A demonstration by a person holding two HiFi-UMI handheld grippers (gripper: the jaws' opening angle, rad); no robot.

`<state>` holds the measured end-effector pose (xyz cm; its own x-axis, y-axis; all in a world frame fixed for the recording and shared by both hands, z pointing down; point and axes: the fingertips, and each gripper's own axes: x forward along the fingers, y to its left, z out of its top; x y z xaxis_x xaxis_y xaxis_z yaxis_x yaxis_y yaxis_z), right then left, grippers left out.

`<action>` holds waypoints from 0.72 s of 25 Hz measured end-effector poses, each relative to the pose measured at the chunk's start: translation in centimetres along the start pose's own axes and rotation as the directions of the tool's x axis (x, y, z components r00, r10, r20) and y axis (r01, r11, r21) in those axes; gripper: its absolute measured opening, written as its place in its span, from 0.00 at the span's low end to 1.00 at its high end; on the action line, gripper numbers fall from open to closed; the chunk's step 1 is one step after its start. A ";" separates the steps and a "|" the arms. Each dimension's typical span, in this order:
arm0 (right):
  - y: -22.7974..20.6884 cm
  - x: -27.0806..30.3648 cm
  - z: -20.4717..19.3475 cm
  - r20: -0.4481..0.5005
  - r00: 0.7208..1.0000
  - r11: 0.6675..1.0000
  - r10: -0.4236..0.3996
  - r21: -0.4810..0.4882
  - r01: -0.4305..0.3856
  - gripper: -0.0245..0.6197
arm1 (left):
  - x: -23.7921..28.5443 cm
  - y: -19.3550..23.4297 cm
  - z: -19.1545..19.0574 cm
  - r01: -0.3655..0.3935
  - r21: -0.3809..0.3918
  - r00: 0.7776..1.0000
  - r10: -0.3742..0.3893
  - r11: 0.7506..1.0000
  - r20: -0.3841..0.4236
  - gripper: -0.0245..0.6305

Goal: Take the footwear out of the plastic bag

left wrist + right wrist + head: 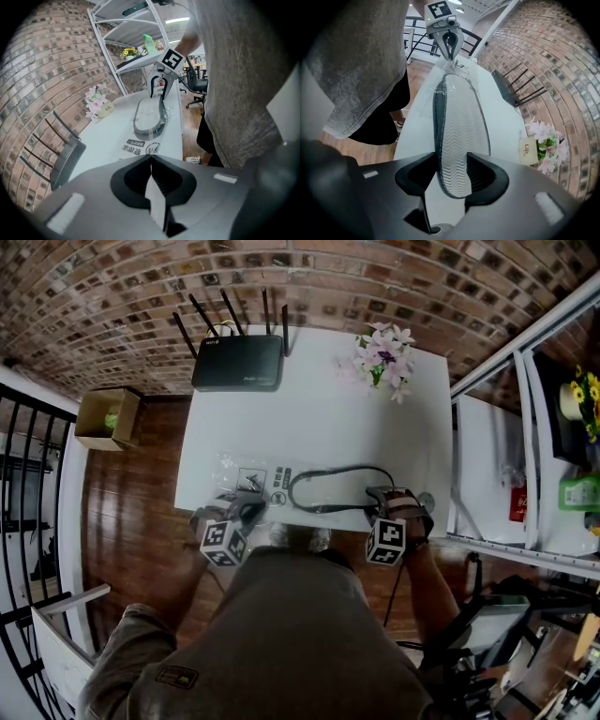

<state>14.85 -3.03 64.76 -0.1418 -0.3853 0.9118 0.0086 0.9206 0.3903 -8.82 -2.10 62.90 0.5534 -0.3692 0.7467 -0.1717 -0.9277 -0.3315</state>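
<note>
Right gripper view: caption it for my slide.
Dark-rimmed white zigzag-tread shoe sole gripped between the right gripper's jaws on white table.

Router [238, 362] at the table's [319, 418] far left corner, flowers [384, 357] far right; slipper [337, 491] in plastic bag [246, 479] along the near edge.

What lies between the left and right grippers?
The shoe, in the plastic bag, stretches from left gripper to right gripper; head view shows it.
</note>
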 end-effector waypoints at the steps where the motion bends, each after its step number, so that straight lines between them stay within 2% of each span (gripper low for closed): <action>1: 0.1 0.0 -0.3 -0.004 1.000 1.000 -0.001 0.005 0.001 0.37 | 0.0 0.1 -0.1 -0.001 -0.001 1.000 0.001 1.000 -0.001 0.04; 18: -0.2 -1.0 -3.8 -0.055 0.998 0.997 -0.018 0.073 0.022 0.32 | -0.4 0.6 -1.6 -0.017 -0.021 0.999 0.016 1.000 -0.030 0.04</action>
<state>18.76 -3.04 64.23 -0.0870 -0.4045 0.9104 -0.0671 0.9142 0.3998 -10.40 -2.64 63.31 0.5260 -0.3854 0.7581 -0.1982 -0.9225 -0.3313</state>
